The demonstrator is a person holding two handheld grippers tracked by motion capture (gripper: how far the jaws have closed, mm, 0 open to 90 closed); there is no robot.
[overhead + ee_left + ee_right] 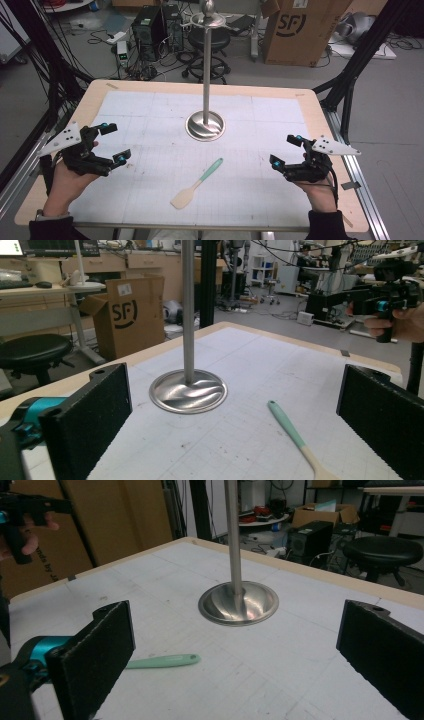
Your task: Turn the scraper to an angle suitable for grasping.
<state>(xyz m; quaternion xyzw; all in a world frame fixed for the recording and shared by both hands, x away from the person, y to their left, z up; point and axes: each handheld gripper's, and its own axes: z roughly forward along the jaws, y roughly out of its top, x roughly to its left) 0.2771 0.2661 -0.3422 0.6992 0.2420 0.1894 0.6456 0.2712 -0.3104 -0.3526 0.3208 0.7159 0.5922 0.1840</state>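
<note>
A spatula [196, 184] with a mint-green handle and a beige blade lies flat on the white mat, near the front middle; it also lies between the jaws' sightline as the spatula [295, 436] and the spatula [162, 661]. Behind it stands a steel rack [205, 75] with a round base [188, 391] [238, 603] and hooks at its top. My left gripper [114, 143] hovers open at the mat's left side, nothing between its jaws. My right gripper [284, 150] hovers open at the right side, equally empty. Both point inward toward the rack.
The white gridded mat [150, 115] covers a wooden table [320, 120]. Beyond the far edge are a cardboard box [302, 30], a stool [212, 50], computer cases [150, 30] and cables. Black frame posts [360, 55] flank the table.
</note>
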